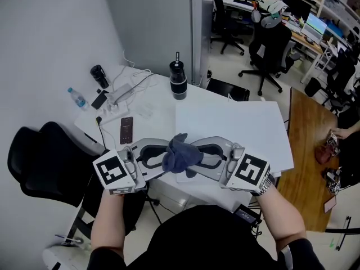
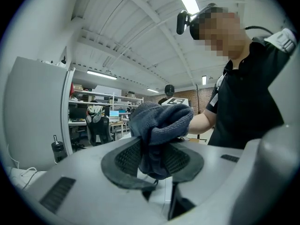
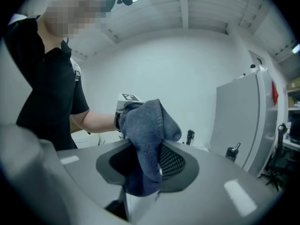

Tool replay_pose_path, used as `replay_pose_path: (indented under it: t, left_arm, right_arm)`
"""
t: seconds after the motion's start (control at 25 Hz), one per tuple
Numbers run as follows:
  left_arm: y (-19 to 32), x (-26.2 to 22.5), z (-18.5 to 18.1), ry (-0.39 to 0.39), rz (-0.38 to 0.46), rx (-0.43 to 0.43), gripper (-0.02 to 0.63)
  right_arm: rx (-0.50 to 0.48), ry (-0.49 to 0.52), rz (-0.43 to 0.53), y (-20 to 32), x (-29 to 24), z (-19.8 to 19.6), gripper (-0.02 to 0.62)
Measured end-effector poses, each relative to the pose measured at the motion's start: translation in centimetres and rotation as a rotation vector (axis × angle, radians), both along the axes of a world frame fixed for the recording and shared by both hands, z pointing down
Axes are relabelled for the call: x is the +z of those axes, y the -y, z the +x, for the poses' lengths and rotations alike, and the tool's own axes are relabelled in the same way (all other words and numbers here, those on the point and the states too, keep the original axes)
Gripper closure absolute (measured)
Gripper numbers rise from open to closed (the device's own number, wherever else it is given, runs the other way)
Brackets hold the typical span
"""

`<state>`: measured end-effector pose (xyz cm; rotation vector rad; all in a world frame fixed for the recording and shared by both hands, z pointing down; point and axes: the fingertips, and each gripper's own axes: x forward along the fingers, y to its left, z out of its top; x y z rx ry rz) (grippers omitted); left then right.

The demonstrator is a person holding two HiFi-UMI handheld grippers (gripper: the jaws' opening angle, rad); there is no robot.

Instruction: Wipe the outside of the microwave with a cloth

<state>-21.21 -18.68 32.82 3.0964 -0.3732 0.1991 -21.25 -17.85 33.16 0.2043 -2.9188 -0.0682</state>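
Left gripper [image 1: 163, 158] and right gripper [image 1: 197, 158] clamp the cloth [image 1: 180, 152], bunched crosswise between them.

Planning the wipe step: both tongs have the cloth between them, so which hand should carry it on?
Right, probably. The cloth drops deep between the pads of the right tongs, which look closed on it. Whether the left tongs pinch it is unclear.
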Motion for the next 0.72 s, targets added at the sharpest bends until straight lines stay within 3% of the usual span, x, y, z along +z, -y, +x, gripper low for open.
replay_pose_path:
  t: [0.2, 0.36, 0.52, 0.72]
  left_arm:
    - [0.9, 0.7, -0.7, 0.042, 0.027, -0.074, 0.462]
    - [2.1, 1.7, -2.6, 0.064, 0.039, -0.181, 0.454]
    - [2.9, 2.3, -4.0, 0.05, 0.041, -0.276, 0.454]
    - [2.9, 2.6, -4.5, 0.036, 0.054, -0.32, 0.472]
  right_arm:
    - [0.1, -0.031, -0.007, 1.5, 1.1, 0.9, 0.499]
    - [0.224, -0.073, -0.064, 3.6, 2.7, 1.1, 0.508]
    - [0.34, -0.151, -0.136, 5.6, 5.1, 1.2, 0.515]
    - [0.461, -0.272, -0.209, 7.5, 8.0, 1.2, 0.518]
